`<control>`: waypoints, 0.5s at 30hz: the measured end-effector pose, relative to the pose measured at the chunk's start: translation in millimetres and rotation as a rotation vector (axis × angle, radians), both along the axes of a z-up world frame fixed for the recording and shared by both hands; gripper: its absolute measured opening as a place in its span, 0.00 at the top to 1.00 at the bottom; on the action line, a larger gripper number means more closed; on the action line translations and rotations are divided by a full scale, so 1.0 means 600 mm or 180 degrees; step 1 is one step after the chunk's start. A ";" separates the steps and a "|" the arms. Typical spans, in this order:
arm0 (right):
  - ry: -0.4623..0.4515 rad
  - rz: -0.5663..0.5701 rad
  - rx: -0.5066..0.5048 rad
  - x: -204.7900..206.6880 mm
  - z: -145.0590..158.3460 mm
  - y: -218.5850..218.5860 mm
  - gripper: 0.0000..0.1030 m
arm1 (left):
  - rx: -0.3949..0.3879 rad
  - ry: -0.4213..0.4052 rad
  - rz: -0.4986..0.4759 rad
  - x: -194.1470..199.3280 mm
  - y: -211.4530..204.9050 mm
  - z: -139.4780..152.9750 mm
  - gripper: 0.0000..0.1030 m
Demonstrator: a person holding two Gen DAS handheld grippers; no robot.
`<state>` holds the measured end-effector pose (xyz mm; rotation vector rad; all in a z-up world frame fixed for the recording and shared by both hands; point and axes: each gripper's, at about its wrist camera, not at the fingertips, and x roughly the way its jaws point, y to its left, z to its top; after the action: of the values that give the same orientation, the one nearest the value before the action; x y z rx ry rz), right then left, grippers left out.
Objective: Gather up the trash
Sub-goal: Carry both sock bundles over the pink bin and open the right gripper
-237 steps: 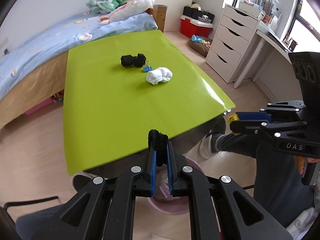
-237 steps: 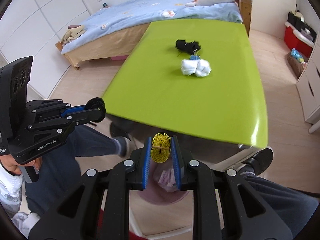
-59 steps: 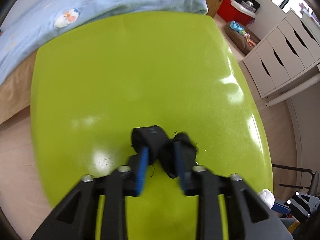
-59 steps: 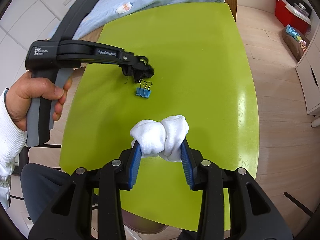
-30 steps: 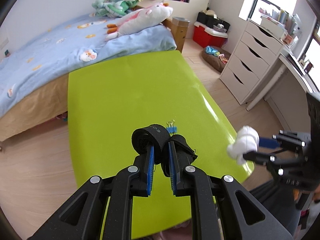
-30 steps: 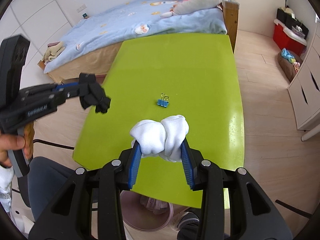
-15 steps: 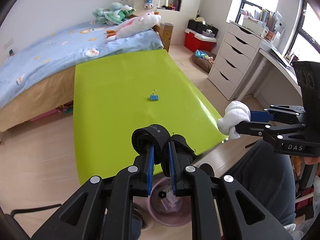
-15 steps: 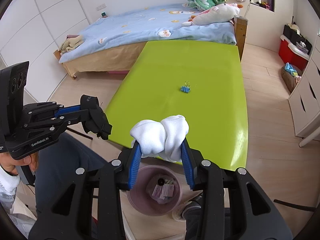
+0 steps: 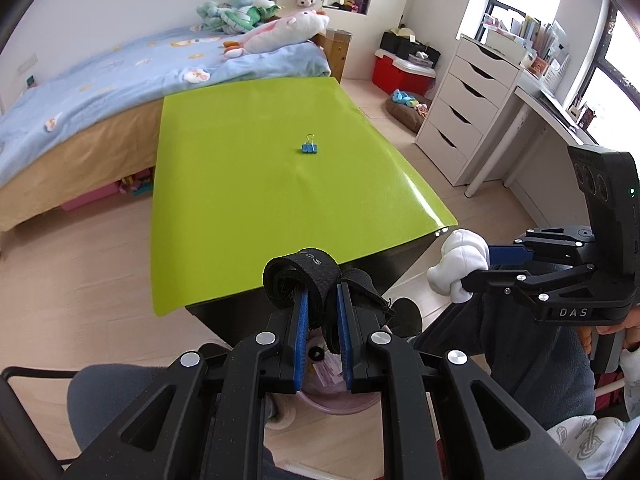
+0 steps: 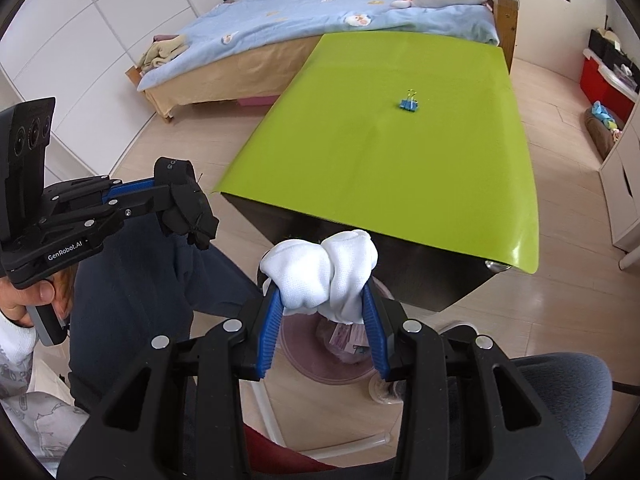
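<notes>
My left gripper [image 9: 320, 300] is shut on a black rolled sock [image 9: 304, 276], held off the near edge of the green table [image 9: 248, 184], above a pink bin [image 9: 340, 402] on the floor. My right gripper [image 10: 322, 300] is shut on a white balled sock [image 10: 320, 270], also over the pink bin [image 10: 316, 364], which holds paper scraps. In the right wrist view the left gripper [image 10: 188, 210] with the black sock [image 10: 192, 208] hangs at the left. In the left wrist view the right gripper [image 9: 460, 276] with the white sock [image 9: 460, 264] is at the right. A blue binder clip [image 9: 309, 148] [image 10: 408, 105] lies mid-table.
A bed with a blue cover [image 9: 120, 76] stands beyond the table. White drawers [image 9: 468, 108] and a desk are at the right. The person's dark trouser legs [image 10: 132, 272] flank the bin, and a chair seat [image 10: 560, 384] is near.
Both grippers have drawn back from over the table past its near edge, each still holding its sock. The pink bin has come into view beneath them. The binder clip stays on the table.
</notes>
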<state>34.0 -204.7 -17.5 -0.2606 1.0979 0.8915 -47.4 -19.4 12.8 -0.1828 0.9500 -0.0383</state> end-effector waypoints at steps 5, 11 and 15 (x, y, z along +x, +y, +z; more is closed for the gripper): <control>0.0017 0.0061 0.0015 -0.009 -0.009 0.009 0.38 | -0.0018 0.0003 -0.0031 -0.005 -0.005 0.000 0.87; -0.0020 -0.0078 -0.0010 0.000 -0.010 0.000 0.08 | -0.0038 0.0008 -0.0099 -0.007 -0.016 -0.004 0.87; -0.0085 -0.0188 -0.0017 0.002 -0.005 -0.011 0.06 | -0.0041 0.0036 -0.0158 -0.006 -0.025 -0.008 0.86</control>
<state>35.4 -211.2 -20.3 -0.2427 1.0781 0.8306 -50.7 -34.6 7.9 -0.1713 0.9658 -0.0892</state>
